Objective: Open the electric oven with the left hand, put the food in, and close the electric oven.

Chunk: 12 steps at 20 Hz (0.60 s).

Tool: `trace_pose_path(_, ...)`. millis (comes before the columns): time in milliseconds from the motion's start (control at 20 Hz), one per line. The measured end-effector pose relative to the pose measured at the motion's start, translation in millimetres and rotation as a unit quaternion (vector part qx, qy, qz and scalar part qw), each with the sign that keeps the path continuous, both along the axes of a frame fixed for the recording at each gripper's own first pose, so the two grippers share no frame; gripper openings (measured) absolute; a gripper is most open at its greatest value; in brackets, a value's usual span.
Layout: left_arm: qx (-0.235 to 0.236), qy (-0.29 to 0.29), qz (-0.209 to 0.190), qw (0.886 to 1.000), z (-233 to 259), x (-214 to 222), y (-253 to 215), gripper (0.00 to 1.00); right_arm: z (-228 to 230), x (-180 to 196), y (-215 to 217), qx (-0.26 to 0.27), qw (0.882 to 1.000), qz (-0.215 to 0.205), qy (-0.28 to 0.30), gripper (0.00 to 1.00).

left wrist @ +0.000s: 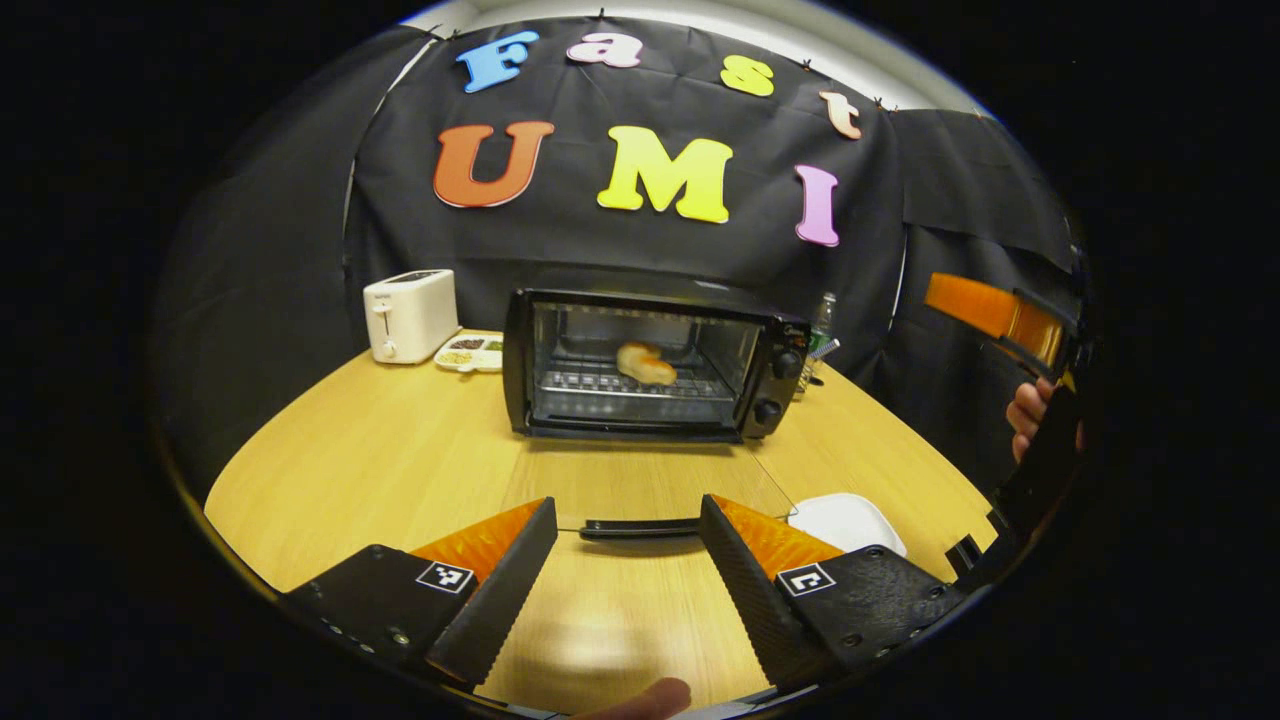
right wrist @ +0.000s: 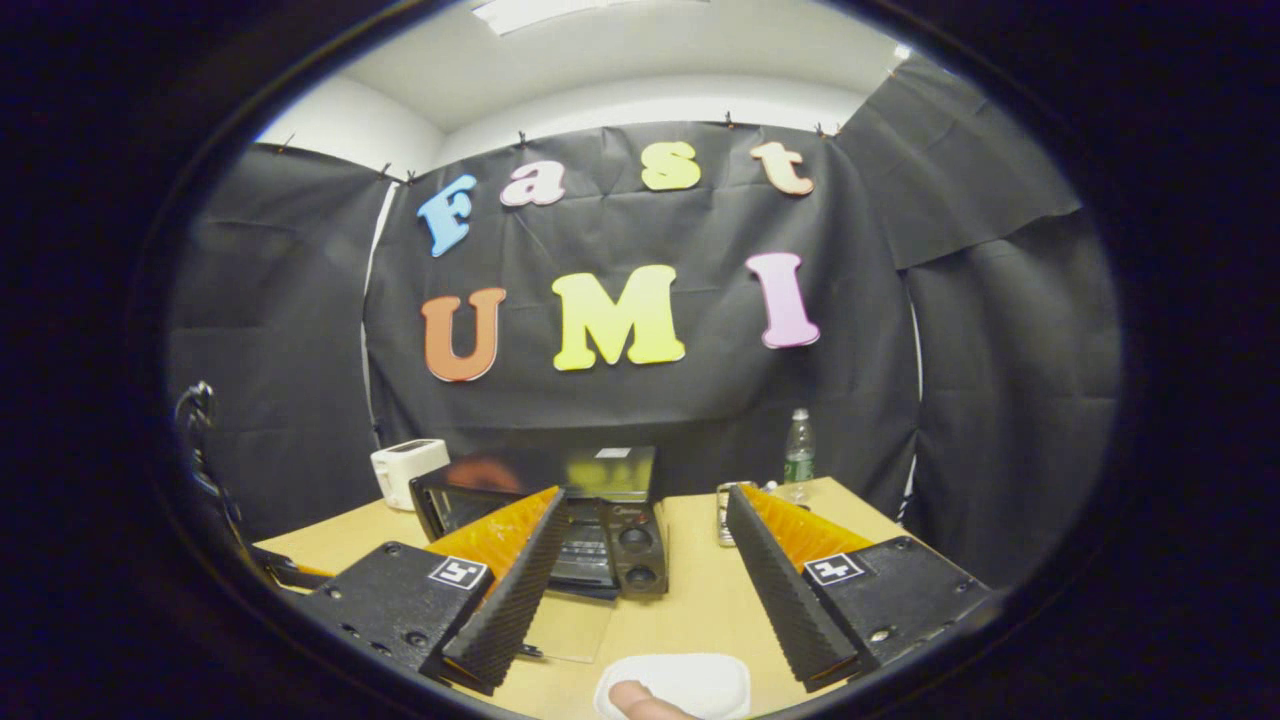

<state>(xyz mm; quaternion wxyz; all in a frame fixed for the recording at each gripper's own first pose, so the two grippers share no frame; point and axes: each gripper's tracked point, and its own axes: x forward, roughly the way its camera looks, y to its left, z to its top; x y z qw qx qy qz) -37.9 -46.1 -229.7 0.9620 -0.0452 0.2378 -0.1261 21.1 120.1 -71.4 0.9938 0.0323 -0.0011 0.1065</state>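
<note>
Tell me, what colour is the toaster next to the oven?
White; the toaster shows best in the left gripper view.

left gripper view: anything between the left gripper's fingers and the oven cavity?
Only the open glass door, lying flat, its handle spanning the left gripper finger gap.

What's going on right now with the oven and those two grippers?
Left gripper open, lined up on door handle. Right gripper open, empty. Oven door down, bread on rack. Nothing in the way.
</note>
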Motion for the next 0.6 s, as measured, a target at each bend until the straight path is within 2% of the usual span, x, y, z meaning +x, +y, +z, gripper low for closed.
trace_pose_path(50,0.003,0.014,-0.007,1.0,-9,-1,-7,0.94,5,-7,3,0.004,1.0,0.023,-0.006,0.96)
trace_pose_path(200,0.021,0.058,-0.028,0.998,-39,-3,-29,0.94,4,-24,-1,0.032,0.998,0.053,0.015,0.96)
trace_pose_path(400,0.041,0.103,-0.036,0.993,-72,5,-47,0.95,23,-30,-39,0.008,0.999,0.02,-0.032,0.96)
trace_pose_path(600,0.071,0.134,-0.014,0.988,-95,16,-44,0.95,26,-37,-57,0.008,0.998,0.015,-0.054,0.96)
